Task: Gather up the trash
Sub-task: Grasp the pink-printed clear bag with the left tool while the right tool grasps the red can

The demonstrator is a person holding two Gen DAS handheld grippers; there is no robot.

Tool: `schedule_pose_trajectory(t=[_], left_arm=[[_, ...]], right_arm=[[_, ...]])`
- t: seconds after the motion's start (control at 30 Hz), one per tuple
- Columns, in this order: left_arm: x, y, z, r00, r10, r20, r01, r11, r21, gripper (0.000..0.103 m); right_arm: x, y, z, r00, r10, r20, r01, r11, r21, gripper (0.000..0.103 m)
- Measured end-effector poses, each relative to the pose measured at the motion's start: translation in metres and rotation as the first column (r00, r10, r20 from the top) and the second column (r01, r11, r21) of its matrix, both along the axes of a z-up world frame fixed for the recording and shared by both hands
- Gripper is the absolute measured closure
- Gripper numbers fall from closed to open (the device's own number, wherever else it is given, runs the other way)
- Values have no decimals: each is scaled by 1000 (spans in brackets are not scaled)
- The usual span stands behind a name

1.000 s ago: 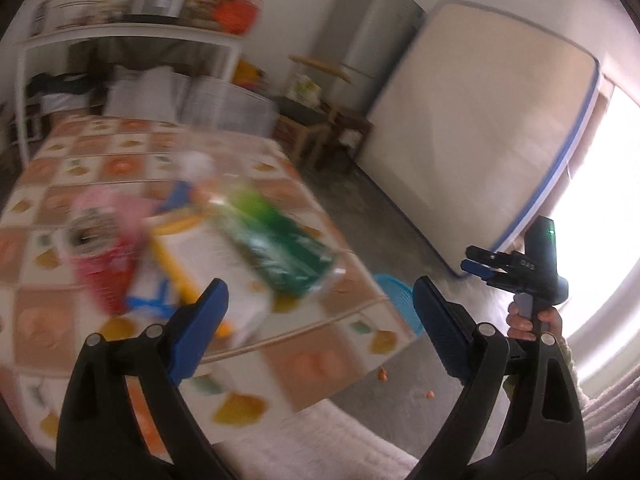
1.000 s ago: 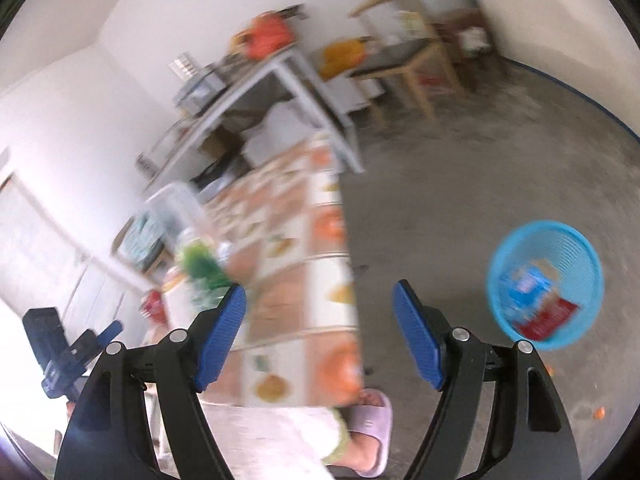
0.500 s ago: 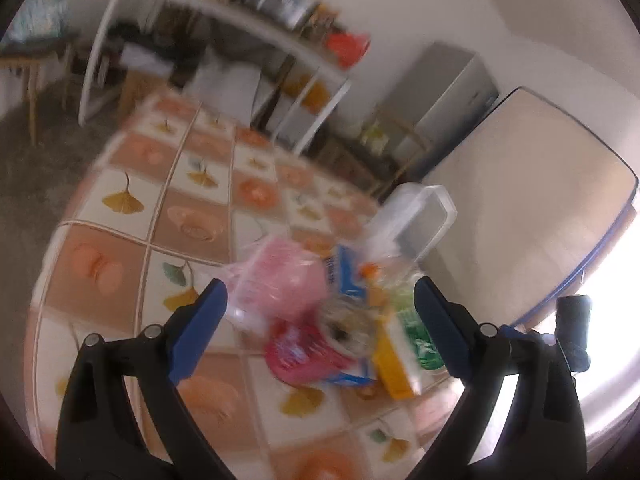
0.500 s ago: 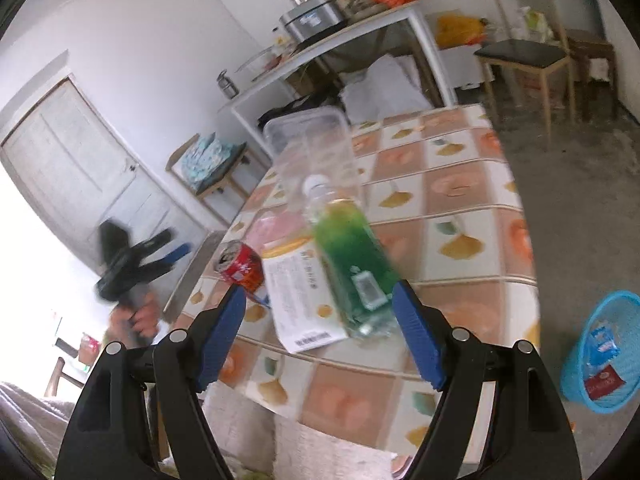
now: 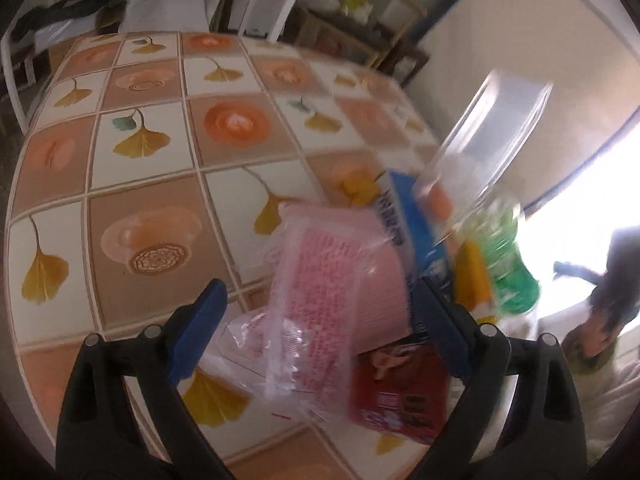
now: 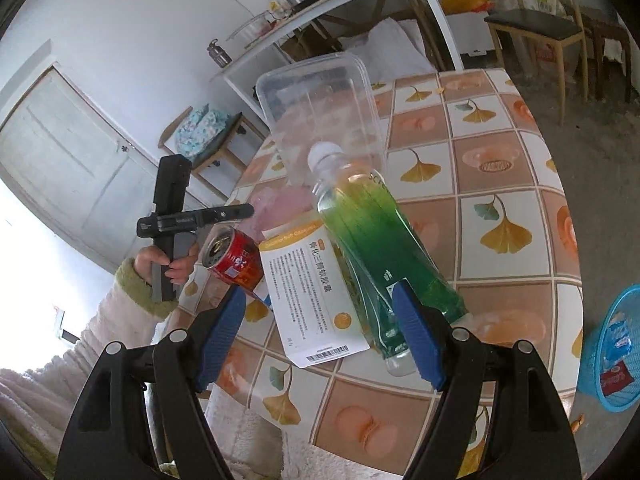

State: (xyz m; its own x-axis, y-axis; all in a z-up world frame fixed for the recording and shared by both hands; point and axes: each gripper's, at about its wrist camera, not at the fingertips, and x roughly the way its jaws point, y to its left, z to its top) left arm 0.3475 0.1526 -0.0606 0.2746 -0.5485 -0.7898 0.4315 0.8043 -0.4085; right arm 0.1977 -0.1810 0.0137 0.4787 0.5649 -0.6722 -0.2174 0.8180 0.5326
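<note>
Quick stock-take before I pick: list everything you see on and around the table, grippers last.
Table: one, orange and cream leaf-pattern cloth, centre.
Bottle: one, green, lying on the near table edge.
Clear tub: one, transparent, behind the bottle.
Box: one, white and yellow, left of the bottle.
Can: one, red, left of the box.
Pink pack: one, on the pile beside the can.
Basket: one, blue, on the floor at right, wrappers inside.
Left gripper: open, over the pink pack.
Right gripper: open, over the box and bottle.
</note>
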Motion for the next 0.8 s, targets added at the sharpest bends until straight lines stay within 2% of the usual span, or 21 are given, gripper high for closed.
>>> schedule_pose_trajectory(t=[0.1,0.43,0.5,0.57,0.8], left_arm=[[7,3,-12,999,26,-38,-25,999,26,14],[10,30,-25,988,102,-114,-116,985,-124,46],[9,34,-26,986,116,-119,-132,981,-140,48],[9,38,-26,983,122,-137,-146,973,-179,64],[0,47,-24,973,177,-150,-206,956,-207,74]], right_arm=[[3,1,-3,1000,2,-11,-1,1000,5,29],[4,-1,-6,1000,-4,-20,5,1000,27,29],[1,-3,-5,1000,-8,-18,9,999,37,29],[-1,-4,-4,1000,-12,-15,13,999,43,29],[-6,-7,-2,1000,-25,-12,25,998,55,29]])
